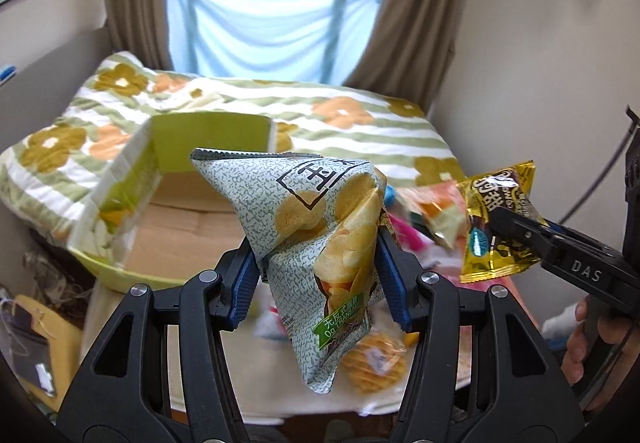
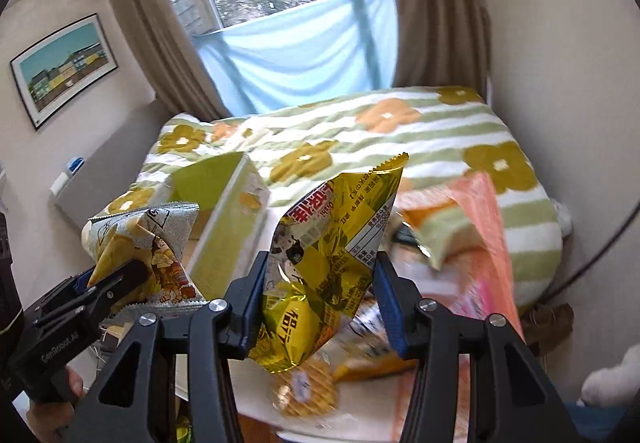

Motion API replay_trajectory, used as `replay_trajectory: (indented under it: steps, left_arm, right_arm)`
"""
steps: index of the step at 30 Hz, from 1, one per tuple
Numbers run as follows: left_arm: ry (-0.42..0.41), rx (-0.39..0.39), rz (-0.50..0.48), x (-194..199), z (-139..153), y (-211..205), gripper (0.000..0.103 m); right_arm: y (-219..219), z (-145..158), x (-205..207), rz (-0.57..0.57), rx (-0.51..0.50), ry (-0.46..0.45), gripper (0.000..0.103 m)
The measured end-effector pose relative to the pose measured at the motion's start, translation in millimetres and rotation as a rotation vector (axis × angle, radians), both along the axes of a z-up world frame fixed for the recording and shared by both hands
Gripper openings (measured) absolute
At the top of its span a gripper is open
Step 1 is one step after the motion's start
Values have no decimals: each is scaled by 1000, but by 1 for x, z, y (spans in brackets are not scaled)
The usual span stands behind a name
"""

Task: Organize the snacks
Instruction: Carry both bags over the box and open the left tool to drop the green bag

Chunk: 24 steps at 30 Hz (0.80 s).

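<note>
A green-and-white chip bag (image 1: 320, 243) is clamped between the blue pads of the left hand-held gripper (image 1: 316, 275), pinched at its crumpled middle so that its lower end hangs free below the jaws. A yellow foil snack bag (image 2: 328, 263) is clamped the same way in the right hand-held gripper (image 2: 320, 295). Both bags are carried in the air above the near edge of the bench (image 1: 256, 395), where a round waffle snack (image 1: 372, 367) and other packets, blurred, are left lying. An open green box (image 1: 180, 203) stands at the bench's far left, against the bed (image 1: 360, 131) with its flowered blanket; it is judged to be where the snacks belong.

The main risk is judged to be slipping: each bag is held by a fold of slick, air-filled film, not by a seam, so a quick swing could let it slide out and fall short of the box. Crushed chips could be caused by the tight pinch. A collision is also possible, since the two hand-held grippers are close together and would presumably be brought to the same opening. The raised flap of the box, on its left side, could be caught by a dangling bag end and the box tipped or pushed off the bench's edge.
</note>
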State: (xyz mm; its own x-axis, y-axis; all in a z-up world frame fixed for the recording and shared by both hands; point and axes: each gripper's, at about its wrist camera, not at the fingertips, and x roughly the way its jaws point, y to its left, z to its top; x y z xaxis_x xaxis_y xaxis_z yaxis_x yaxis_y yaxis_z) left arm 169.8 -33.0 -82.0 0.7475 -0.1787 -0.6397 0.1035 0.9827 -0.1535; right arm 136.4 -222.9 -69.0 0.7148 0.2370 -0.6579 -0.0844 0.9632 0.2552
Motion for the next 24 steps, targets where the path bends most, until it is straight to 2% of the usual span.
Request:
replay_trajectory:
  steps: [7, 13, 17, 22, 23, 24]
  left_arm:
    - [27, -2, 76, 48, 5, 105, 50]
    - [106, -8, 83, 88, -15, 178, 50]
    - [168, 3, 32, 114, -37, 202, 50]
    - [218, 28, -43, 132, -63, 204, 51]
    - [222, 37, -55, 134, -66, 203, 52]
    - [225, 38, -72, 135, -68, 202, 58]
  right_arm:
    - [89, 6, 50, 97, 7, -14, 46]
    - [164, -7, 88, 155, 0, 22, 46]
    - [204, -19, 103, 164, -18, 55, 46]
    - [231, -38, 115, 144, -46, 110, 46]
    - [233, -41, 117, 139, -56, 118, 46]
    - [233, -45, 118, 135, -63, 127, 46]
